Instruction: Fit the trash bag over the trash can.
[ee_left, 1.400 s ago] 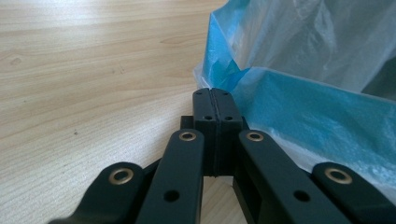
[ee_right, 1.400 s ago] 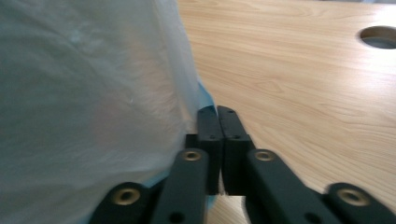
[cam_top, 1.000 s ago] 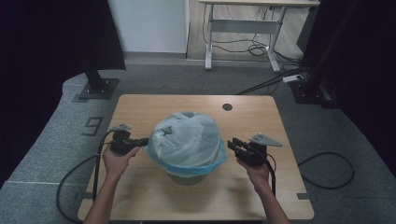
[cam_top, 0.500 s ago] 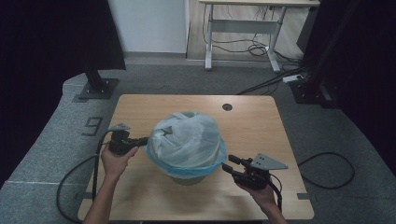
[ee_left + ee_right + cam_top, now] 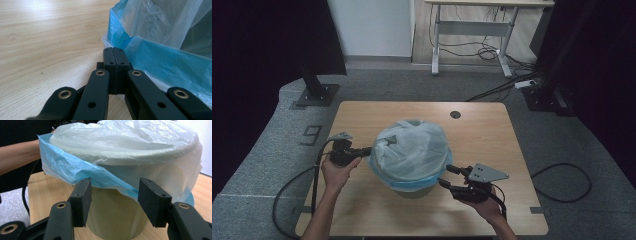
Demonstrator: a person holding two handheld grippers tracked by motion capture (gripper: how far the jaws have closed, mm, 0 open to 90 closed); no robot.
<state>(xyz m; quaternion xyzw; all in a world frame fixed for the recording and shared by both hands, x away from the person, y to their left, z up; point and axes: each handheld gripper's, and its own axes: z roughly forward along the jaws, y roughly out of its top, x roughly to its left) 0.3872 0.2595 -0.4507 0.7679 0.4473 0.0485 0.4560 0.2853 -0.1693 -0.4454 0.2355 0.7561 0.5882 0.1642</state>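
Bag (image 5: 412, 150) hem sat frame-centre, just above my wide-open right gripper (image 5: 448, 176); left gripper (image 5: 368, 149) clamped hem at bin (image 5: 112, 217) left.

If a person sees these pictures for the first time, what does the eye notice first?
The bin at the table's middle, draped in a puffy white and blue bag. The left gripper is shut on the bag's edge, while the right gripper is open at the bin's near right side.
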